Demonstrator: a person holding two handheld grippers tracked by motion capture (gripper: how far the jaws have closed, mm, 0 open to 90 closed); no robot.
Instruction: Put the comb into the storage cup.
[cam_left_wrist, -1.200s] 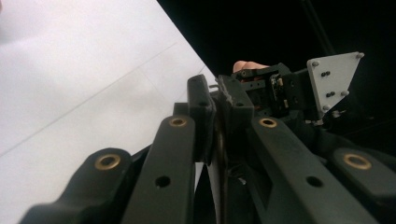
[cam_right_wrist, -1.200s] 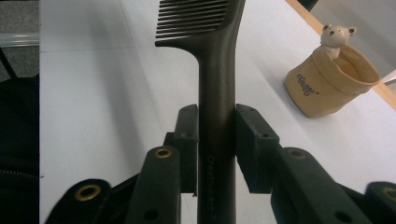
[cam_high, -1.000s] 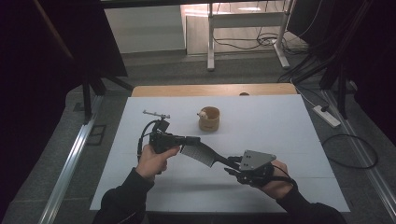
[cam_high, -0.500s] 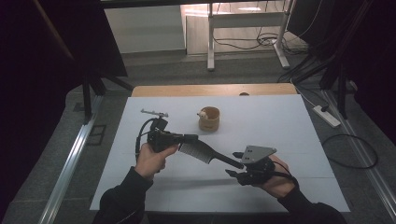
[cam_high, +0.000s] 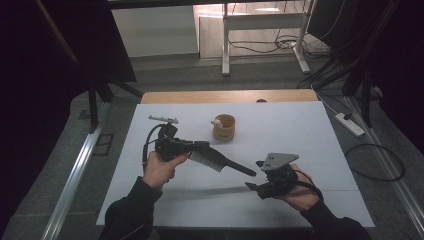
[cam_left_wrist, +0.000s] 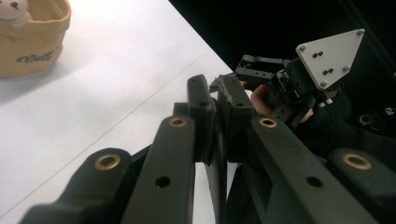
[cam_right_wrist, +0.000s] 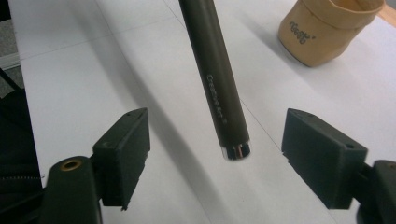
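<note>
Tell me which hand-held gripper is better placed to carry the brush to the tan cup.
Left. The left hand-held gripper is shut on the brush, nearer the tan cup. The right hand-held gripper has just been opening; its jaws stand apart from the handle.

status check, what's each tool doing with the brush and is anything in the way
Left tool shut on the brush, held above the table. Right tool open, jaws just been opening, handle end between them untouched. Tan cup stands apart behind; nothing in the way.
</note>
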